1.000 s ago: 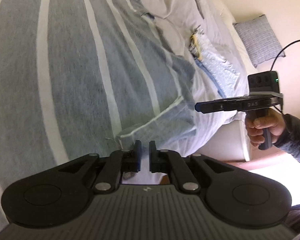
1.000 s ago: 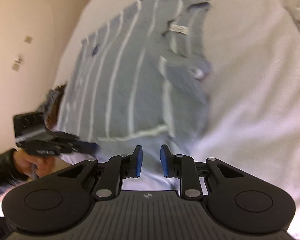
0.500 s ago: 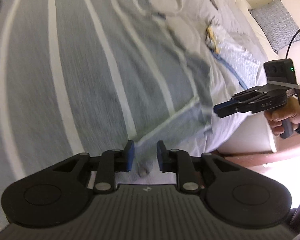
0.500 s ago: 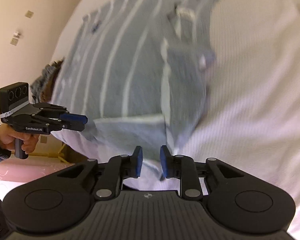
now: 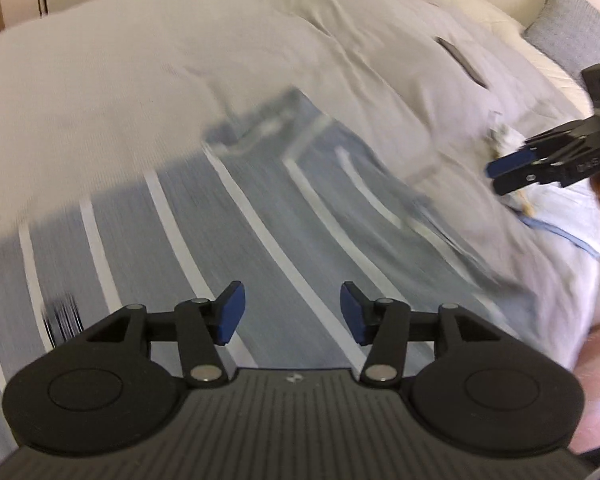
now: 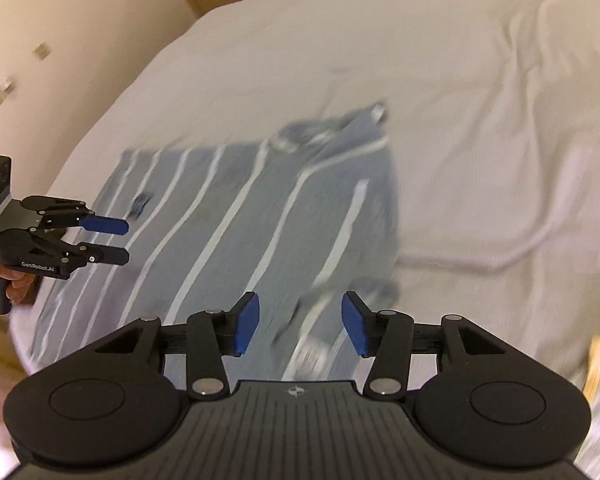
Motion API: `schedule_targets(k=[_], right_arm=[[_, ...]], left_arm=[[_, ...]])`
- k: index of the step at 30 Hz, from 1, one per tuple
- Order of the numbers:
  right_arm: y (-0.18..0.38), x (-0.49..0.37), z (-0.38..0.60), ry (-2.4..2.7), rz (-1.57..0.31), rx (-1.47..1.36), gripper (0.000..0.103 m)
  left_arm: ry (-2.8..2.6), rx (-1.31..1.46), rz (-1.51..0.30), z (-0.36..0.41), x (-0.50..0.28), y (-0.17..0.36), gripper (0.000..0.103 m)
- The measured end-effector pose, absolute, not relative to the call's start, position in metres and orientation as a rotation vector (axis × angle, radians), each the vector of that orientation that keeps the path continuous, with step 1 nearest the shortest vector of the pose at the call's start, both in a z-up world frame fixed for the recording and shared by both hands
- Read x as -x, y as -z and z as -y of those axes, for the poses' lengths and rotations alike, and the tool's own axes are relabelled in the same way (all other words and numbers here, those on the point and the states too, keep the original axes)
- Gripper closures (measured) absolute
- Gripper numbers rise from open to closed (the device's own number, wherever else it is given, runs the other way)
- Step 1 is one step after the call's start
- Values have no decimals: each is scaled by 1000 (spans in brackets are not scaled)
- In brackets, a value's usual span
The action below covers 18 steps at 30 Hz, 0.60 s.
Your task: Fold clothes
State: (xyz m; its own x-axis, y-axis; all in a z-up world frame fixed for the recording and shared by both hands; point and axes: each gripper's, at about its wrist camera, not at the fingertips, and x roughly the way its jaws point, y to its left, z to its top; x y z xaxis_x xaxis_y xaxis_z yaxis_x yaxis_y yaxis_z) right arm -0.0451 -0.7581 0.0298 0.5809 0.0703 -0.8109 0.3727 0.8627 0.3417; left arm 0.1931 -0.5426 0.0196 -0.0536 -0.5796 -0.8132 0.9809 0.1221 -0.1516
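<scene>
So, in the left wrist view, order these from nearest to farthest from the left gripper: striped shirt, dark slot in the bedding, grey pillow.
From the left gripper:
1. Striped shirt, directly below and ahead of the open fingers.
2. Dark slot in the white bedding, further ahead on the right.
3. Grey pillow, at the far upper right corner of the bed.

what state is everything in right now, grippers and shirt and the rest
left gripper: open, holding nothing
right gripper: open, holding nothing
striped shirt: lying on the bed, one side folded over
bed cover: wrinkled
grey cushion: propped at the bed's far edge
</scene>
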Motion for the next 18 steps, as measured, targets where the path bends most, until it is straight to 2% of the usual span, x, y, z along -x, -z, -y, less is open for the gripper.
schedule_targets(k=[7,12,18], right_arm=[[-16,-26,804,253,-989,-518,50],[-1,-55,827,230,-1013,-495,45],[17,-88,861,195,-1007,-510,45]], left_arm=[[1442,-725,-728,644,-253,11,57],[1477,-810,-663,699,-265,44,58],[1542,-961,-575,741,-265,69,62]])
